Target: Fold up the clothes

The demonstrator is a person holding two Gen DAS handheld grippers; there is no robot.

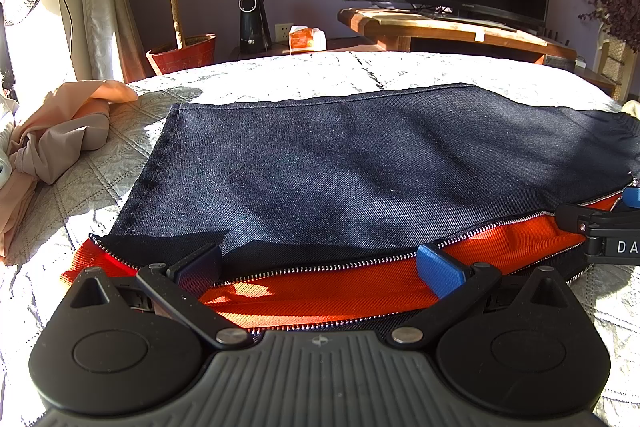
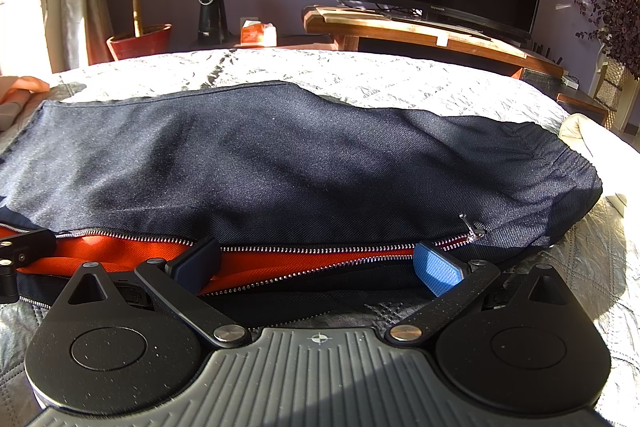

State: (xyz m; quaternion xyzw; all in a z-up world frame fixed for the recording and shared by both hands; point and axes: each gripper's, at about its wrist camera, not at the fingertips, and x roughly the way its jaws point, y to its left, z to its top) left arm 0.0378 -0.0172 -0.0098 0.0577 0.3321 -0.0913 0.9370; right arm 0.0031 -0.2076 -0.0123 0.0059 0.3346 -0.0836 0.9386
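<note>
**Open tongs at the zip edge, a slippery grab ahead**

A dark navy denim jacket (image 1: 360,155) with an orange lining (image 1: 320,291) lay flat across the quilted bed (image 1: 320,71), its unzipped edge nearest the cameras. The left tongs (image 1: 320,267) stood spread wide over the lining and zipper teeth (image 1: 320,269), gripping nothing; the right tongs (image 2: 320,263) were likewise spread, farther right along the same opening, near the zipper pull (image 2: 472,227).

The likely trouble was a partial bite: closing on only the top denim layer, or only the lining, would let the layers part when lifted and skew the fold. The metal teeth could also slide between the pads. With both tools close together, they risked bumping each other.

A crumpled peach garment (image 1: 68,131) sat at the left, just beside the jacket's hem, and could be dragged along. A pale cloth (image 2: 584,135) lay at the far right, near the jacket's end.
</note>
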